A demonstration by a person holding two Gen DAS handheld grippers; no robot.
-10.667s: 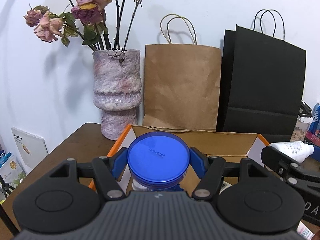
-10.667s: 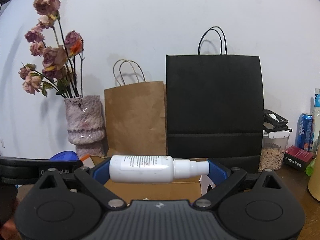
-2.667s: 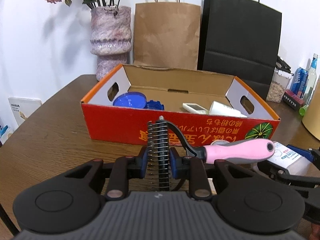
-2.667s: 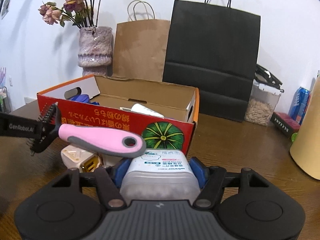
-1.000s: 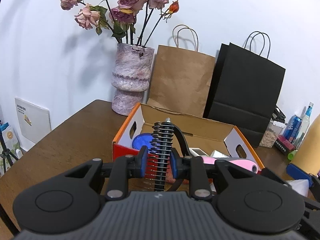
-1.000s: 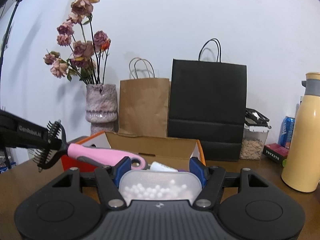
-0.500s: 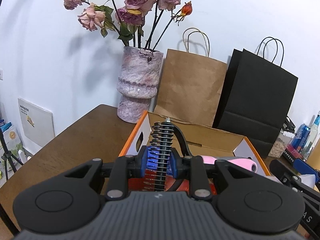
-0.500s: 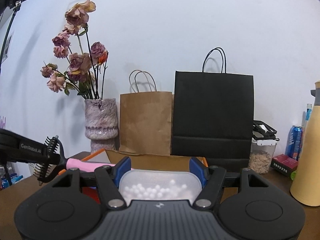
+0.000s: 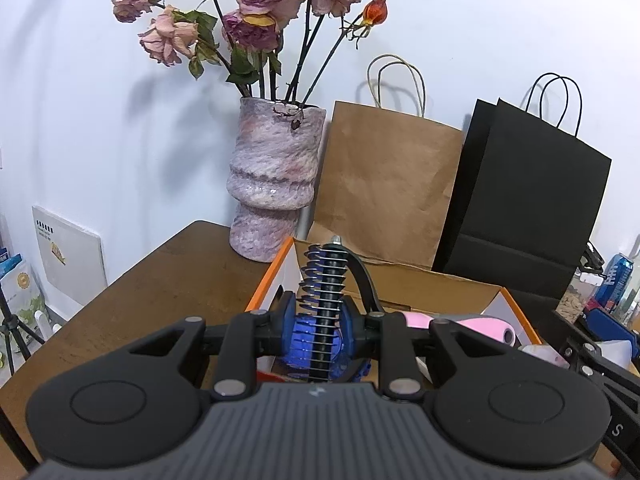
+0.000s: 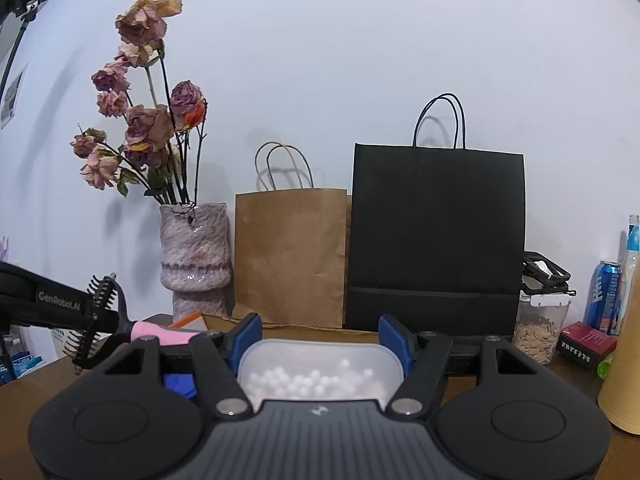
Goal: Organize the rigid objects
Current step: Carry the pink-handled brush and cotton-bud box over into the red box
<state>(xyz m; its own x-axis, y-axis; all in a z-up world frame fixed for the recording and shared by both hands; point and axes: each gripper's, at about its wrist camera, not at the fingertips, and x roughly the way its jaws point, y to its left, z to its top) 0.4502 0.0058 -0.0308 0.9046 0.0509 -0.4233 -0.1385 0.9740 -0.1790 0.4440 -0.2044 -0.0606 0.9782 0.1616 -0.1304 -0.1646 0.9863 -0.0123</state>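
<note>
One comb (image 9: 326, 308) upright, pink handle (image 9: 468, 322) rightward

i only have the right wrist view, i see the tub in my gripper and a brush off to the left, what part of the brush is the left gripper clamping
Observer: The left gripper is shut on the brush at its toothed head, not the pink handle, which sticks out to the right.
Operator: is the box under it
Observer: Yes, the box lies just beyond and below the brush, open side up.
Operator: anything in the box on that side
Observer: Something blue shows in its left end, right behind the fingers.
</note>
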